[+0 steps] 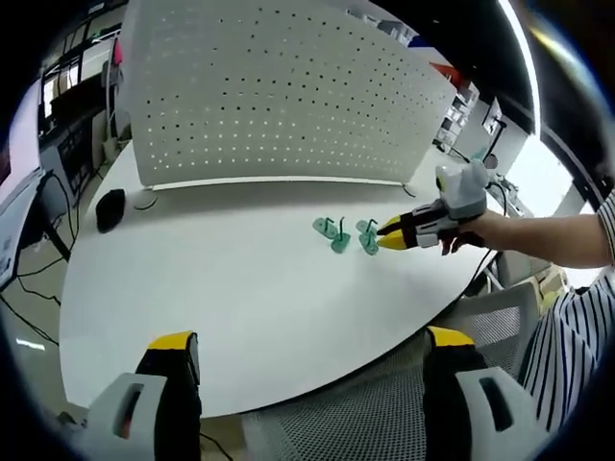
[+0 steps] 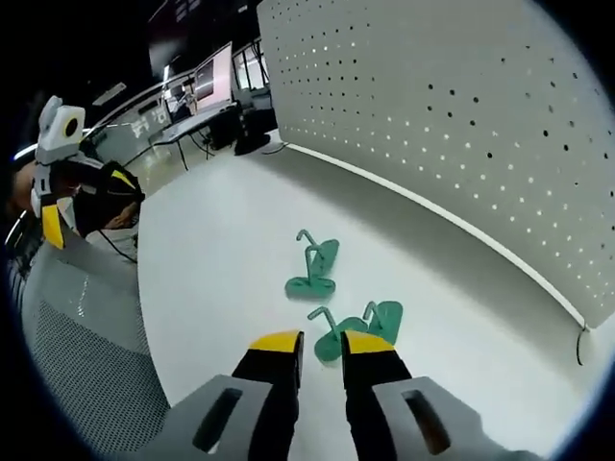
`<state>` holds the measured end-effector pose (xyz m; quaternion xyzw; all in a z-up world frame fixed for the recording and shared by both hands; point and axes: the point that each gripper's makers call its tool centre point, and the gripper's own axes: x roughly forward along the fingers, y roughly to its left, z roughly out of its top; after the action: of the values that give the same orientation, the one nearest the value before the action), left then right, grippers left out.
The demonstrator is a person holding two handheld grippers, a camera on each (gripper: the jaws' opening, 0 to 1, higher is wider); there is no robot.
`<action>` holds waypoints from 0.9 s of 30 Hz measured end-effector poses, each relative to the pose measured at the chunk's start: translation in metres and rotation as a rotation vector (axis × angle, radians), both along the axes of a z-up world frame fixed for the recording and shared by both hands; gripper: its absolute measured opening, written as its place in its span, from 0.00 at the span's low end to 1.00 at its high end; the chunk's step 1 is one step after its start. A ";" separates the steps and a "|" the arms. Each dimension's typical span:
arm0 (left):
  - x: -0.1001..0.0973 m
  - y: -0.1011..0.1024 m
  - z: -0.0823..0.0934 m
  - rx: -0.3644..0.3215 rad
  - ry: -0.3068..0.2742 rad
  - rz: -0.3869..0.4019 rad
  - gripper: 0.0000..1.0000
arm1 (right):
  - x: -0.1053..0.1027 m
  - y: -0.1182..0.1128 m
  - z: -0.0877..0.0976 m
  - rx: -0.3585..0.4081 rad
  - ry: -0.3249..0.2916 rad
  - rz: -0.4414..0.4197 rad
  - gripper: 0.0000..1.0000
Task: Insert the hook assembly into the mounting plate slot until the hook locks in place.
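Left gripper view: right gripper (image 1: 389, 232), jaws narrowly parted and empty, reaches level toward green hooks (image 1: 338, 233).

Teal hooks (image 2: 317, 269), white dotted pegboard (image 1: 279, 96), yellow-tipped black jaws.

On the white table (image 1: 231, 298), the right gripper (image 1: 389, 231) touches green hooks (image 1: 351, 233) before the pegboard (image 1: 279, 91).

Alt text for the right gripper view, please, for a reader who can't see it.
The right gripper, yellow-tipped jaws slightly apart, hovers just short of a green hook piece lying on the white round table. A second green hook piece lies just beyond it, apart from the first, and a white pegboard stands behind. The left gripper is at the far left, off the table's edge.
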<state>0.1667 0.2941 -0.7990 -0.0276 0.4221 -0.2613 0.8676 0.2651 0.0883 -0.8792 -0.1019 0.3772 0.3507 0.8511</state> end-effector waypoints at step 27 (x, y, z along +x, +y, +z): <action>0.000 0.006 -0.007 0.003 0.030 0.006 0.98 | 0.028 0.028 -0.008 -0.014 0.015 0.091 0.07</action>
<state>0.1662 0.2999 -0.8060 -0.0313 0.4353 -0.2578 0.8620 0.2929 0.1167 -0.8870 -0.1222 0.3808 0.3871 0.8308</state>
